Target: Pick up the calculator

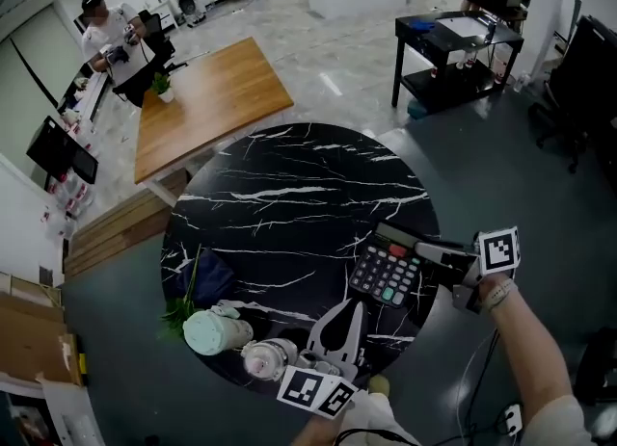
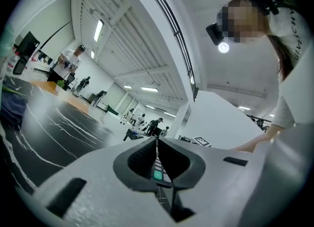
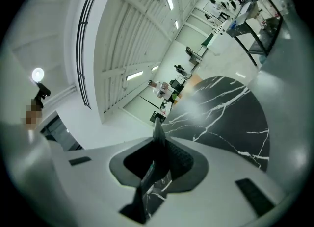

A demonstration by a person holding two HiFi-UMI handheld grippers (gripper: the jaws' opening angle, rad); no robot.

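Note:
The dark calculator [image 1: 388, 269], with grey keys and a few red and green ones, is held just above the right side of the round black marble table [image 1: 289, 194]. My right gripper [image 1: 426, 251] is shut on its right edge. My left gripper [image 1: 359, 302] comes from below and is shut on its lower left edge. In the left gripper view the calculator [image 2: 158, 173] stands edge-on between the pads of the left gripper [image 2: 157, 141]. In the right gripper view the calculator [image 3: 150, 171] is a thin dark slab between the pads of the right gripper [image 3: 159, 142].
On the table's near left lie a mint cup [image 1: 214, 330], a glass jar [image 1: 270, 357], a blue cloth [image 1: 207, 275] and a green sprig [image 1: 183, 307]. A wooden table [image 1: 207, 97] stands behind, a black cart [image 1: 453, 44] at the back right, a person [image 1: 106, 35] far left.

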